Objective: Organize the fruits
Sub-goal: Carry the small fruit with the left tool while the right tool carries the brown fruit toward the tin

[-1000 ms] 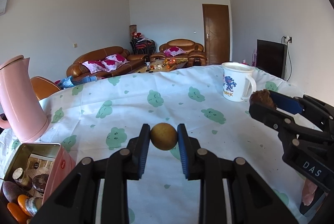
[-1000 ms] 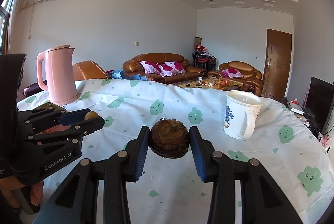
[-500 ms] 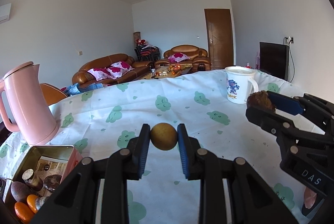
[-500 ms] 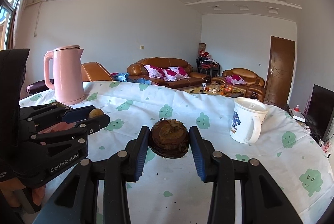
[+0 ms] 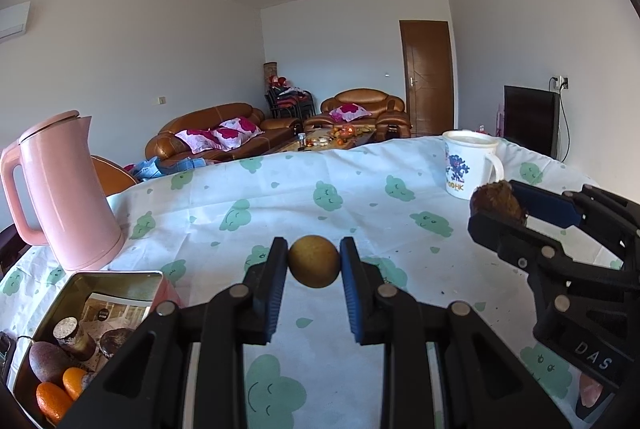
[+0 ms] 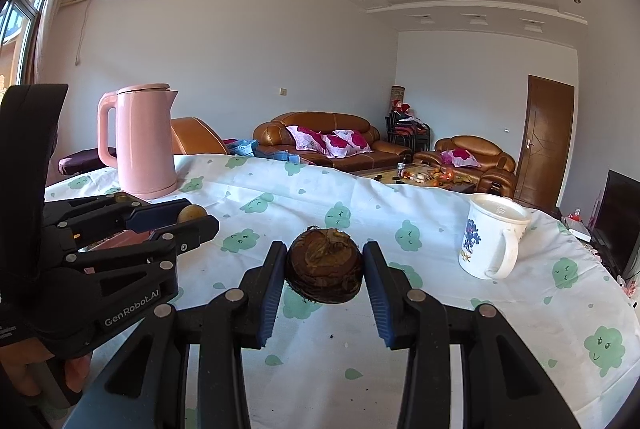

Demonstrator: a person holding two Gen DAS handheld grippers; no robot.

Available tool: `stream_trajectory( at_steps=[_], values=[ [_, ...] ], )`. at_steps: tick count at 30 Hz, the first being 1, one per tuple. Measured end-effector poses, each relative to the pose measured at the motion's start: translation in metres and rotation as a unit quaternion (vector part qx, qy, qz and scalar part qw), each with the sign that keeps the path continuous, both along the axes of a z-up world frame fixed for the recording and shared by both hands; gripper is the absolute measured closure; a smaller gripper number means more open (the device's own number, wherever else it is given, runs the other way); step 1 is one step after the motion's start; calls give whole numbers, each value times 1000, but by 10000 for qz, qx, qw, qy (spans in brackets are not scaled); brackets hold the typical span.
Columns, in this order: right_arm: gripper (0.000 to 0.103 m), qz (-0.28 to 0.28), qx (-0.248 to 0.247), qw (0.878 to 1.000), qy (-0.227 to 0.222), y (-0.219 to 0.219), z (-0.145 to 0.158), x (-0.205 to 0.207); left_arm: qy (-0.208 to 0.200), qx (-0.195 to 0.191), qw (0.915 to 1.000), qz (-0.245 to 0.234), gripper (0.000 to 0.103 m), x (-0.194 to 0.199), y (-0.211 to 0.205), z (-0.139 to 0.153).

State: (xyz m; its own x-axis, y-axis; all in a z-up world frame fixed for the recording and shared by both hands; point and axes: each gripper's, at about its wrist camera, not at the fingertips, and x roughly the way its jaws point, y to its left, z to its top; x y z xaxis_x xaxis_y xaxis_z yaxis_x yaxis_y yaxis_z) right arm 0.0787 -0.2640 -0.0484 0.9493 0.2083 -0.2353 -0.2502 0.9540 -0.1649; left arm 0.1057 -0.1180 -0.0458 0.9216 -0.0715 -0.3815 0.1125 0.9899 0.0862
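My left gripper (image 5: 314, 261) is shut on a small round tan fruit (image 5: 314, 260), held above the tablecloth. My right gripper (image 6: 324, 267) is shut on a dark brown, rough, flattened fruit (image 6: 324, 269), also held off the table. In the left wrist view the right gripper (image 5: 498, 207) shows at the right with the brown fruit (image 5: 496, 203) between its pads. In the right wrist view the left gripper (image 6: 196, 215) shows at the left with the tan fruit (image 6: 191, 214). An open metal tin (image 5: 108, 283) at the lower left holds oranges (image 5: 52, 399), a dark fruit and small jars.
A pink kettle (image 5: 64, 193) stands at the table's left, behind the tin. A white printed mug (image 6: 494, 235) stands at the right. The table (image 5: 360, 197) wears a white cloth with green cloud prints. Sofas and a door lie beyond.
Both views have shifted a little: the kettle and the tin sit further right in the pictures than before. Both grips stay unchanged on their fruits.
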Motion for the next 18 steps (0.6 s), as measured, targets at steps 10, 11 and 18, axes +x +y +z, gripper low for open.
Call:
stream_trajectory(
  at_steps=[10,11,18],
  values=[
    [62,201,-59,9998,36,21,-2,-3,-10,-29,9999,101,75,-8,17,0],
    [62,220,-64,9997,39,23,-2,-3,-21,-30,9999,118,75,-9,19,1],
    [62,395,-118,9991,62,40,-3,-4,-22,-55,9997,240,75,-15,36,1]
  ],
)
